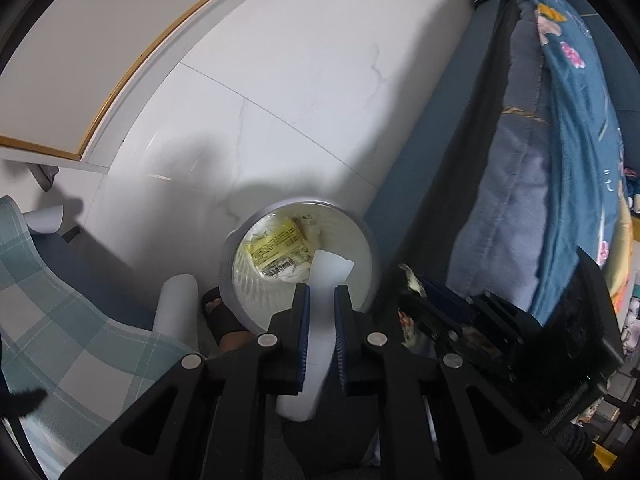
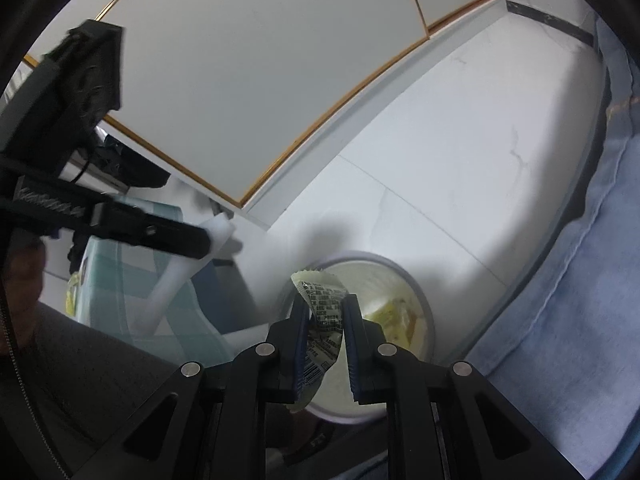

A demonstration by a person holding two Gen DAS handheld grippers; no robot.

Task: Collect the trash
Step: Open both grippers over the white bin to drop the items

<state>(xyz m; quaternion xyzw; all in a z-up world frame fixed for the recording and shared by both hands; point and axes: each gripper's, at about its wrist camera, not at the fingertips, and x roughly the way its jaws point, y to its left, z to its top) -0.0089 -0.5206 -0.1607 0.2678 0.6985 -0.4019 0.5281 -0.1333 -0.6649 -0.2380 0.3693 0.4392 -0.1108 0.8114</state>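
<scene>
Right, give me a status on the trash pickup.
Done: a yellow wrapper already lies in the white bin. In hand: the left gripper holds a white paper piece over the bin, and the right gripper holds a printed wrapper there. Left: dropping both in.

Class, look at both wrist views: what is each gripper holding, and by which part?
The left gripper clamps a white paper cup flattened across its middle. The right gripper pinches a printed wrapper by its middle. Both hang over the bin.

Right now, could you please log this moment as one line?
left gripper: shut on white paper | right gripper: shut on wrapper | both above bin
</scene>
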